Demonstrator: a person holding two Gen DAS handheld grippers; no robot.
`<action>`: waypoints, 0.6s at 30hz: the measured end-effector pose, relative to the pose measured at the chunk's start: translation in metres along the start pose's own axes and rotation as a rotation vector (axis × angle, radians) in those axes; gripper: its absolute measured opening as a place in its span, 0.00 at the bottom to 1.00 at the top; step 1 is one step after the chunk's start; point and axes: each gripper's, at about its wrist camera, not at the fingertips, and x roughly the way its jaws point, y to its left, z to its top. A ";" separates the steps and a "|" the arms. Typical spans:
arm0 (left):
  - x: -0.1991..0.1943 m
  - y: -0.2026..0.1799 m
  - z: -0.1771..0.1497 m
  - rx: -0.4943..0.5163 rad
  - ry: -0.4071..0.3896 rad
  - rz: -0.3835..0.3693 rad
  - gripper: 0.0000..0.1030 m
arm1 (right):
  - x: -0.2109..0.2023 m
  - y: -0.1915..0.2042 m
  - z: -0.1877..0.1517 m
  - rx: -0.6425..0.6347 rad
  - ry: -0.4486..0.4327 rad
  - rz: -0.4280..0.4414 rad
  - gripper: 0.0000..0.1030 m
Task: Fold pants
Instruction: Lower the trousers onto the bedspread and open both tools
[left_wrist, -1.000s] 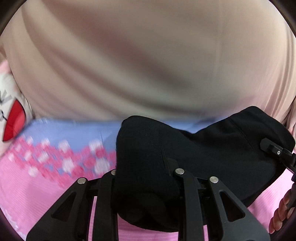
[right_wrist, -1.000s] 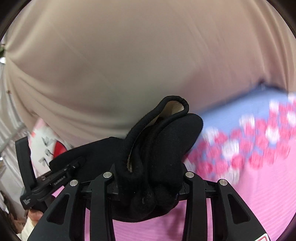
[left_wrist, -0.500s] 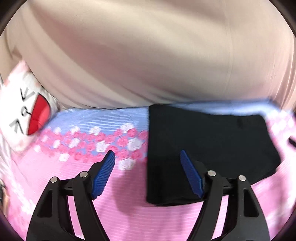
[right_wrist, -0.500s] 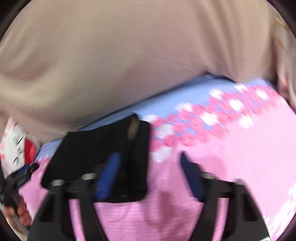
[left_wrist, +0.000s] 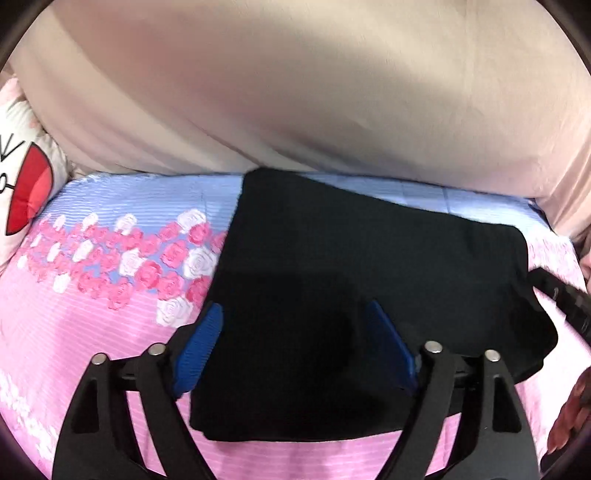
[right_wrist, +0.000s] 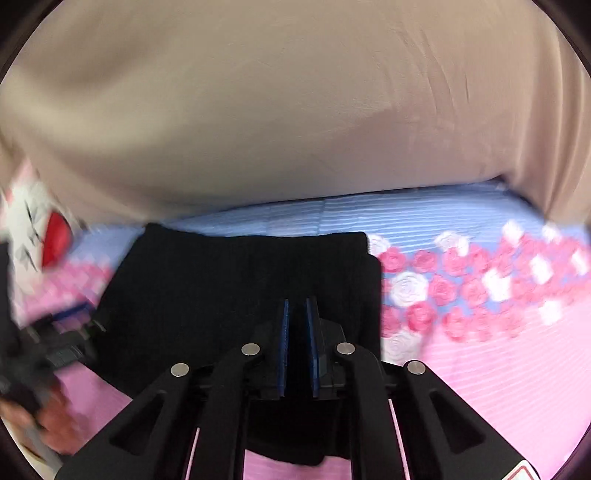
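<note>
Pillow: you can see a white pillow with a red shape (left_wrist: 26, 192) at the far left.
Bed: the pink and blue sheet with roses (left_wrist: 122, 251) lies under it all.
Your left gripper (left_wrist: 295, 343): its blue pads (left_wrist: 199, 343) stand wide and are opening, over the near edge of the pants, not pressing them.
Pants: the black folded pants (left_wrist: 369, 266) lie flat in the middle of the bed.
Your right gripper (right_wrist: 297, 332): its blue pads are almost together, nothing between them, above the pants.
Curtain: a beige cloth (left_wrist: 295, 92) hangs at the far side.

text: none legible | pillow (left_wrist: 26, 177): marks unreadable
</note>
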 end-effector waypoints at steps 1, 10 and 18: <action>0.002 -0.001 0.000 0.004 0.003 0.015 0.79 | 0.015 0.001 -0.004 -0.029 0.053 -0.038 0.09; -0.018 0.035 -0.015 -0.023 0.048 -0.038 0.93 | -0.048 -0.022 -0.042 0.066 0.041 -0.003 0.61; 0.009 0.048 -0.030 -0.167 0.156 -0.146 0.87 | -0.006 -0.024 -0.048 0.122 0.145 0.048 0.47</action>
